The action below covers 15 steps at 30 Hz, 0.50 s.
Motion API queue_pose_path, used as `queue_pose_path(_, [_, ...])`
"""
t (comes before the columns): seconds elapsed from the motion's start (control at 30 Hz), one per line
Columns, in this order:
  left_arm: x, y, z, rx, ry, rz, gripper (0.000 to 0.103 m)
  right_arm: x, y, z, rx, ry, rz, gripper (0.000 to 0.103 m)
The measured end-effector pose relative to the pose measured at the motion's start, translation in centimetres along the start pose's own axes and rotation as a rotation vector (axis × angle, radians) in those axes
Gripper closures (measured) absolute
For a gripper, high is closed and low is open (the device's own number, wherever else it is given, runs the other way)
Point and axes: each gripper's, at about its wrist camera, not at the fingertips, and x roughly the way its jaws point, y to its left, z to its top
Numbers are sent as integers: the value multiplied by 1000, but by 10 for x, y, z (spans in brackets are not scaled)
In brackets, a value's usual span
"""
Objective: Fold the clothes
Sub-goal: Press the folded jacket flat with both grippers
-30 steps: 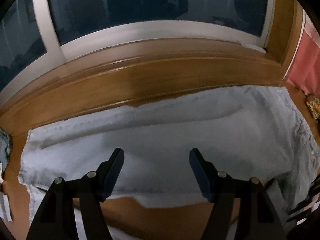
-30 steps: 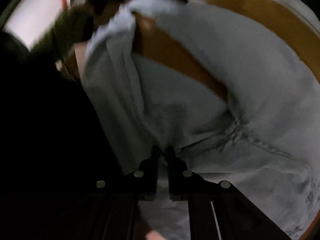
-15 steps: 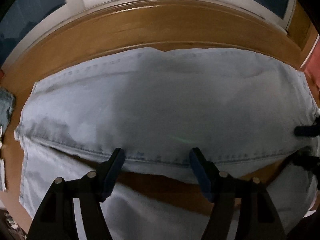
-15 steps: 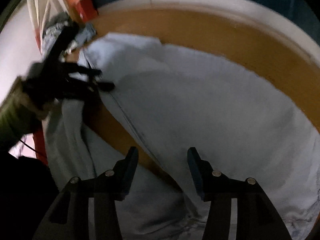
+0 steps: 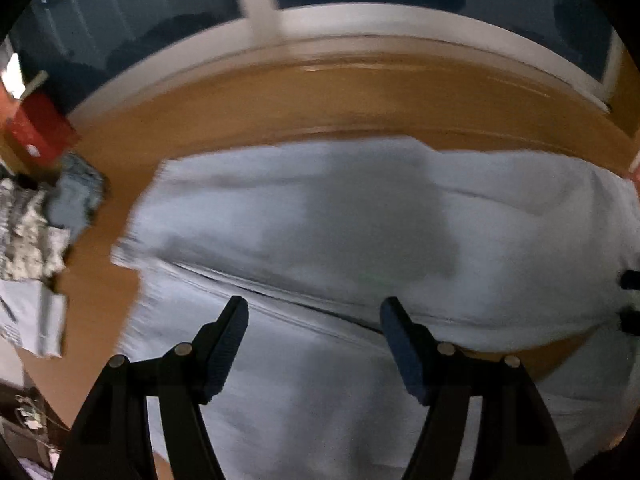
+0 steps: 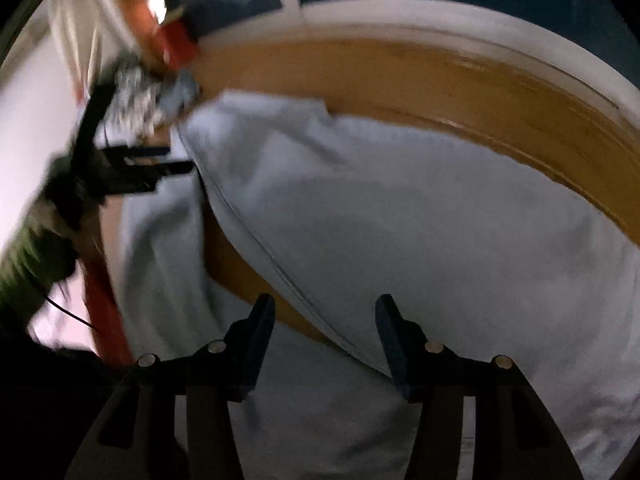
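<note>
The pale jeans (image 5: 360, 232) lie flat on the brown table (image 5: 280, 112). The left gripper (image 5: 314, 312) and the right gripper (image 6: 324, 312) hang above them, fingers spread wide, holding nothing.

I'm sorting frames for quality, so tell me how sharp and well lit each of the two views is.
Left wrist view: dim, motion-blurred; the jeans are smeared at the edges, the open left gripper fairly crisp, and the table bows from the fisheye. Right wrist view: blurrier, worst at the left around the sleeve; the open right gripper is sharper; the corners are black.
</note>
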Motion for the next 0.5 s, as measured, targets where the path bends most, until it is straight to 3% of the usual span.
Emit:
queue_pose_path(0.07, [-1,20,6,-7,-16,24,37,3,14,1,51,-26,2,51])
queue_pose_path(0.2, [22,64,17,32,-8,65,37,29,48,-1,168,-23,-78,51])
queue_pose_path(0.33, [50,99,18,57,34,46,37,60,72,-8,260,-31,-153,51])
queue_pose_path(0.43, [51,120,4,34,55,-44,35,75,76,1,314,-52,-224,51])
queue_pose_path(0.5, [46,126,-5,27,66,-64,35,78,74,1,345,-59,-256,51])
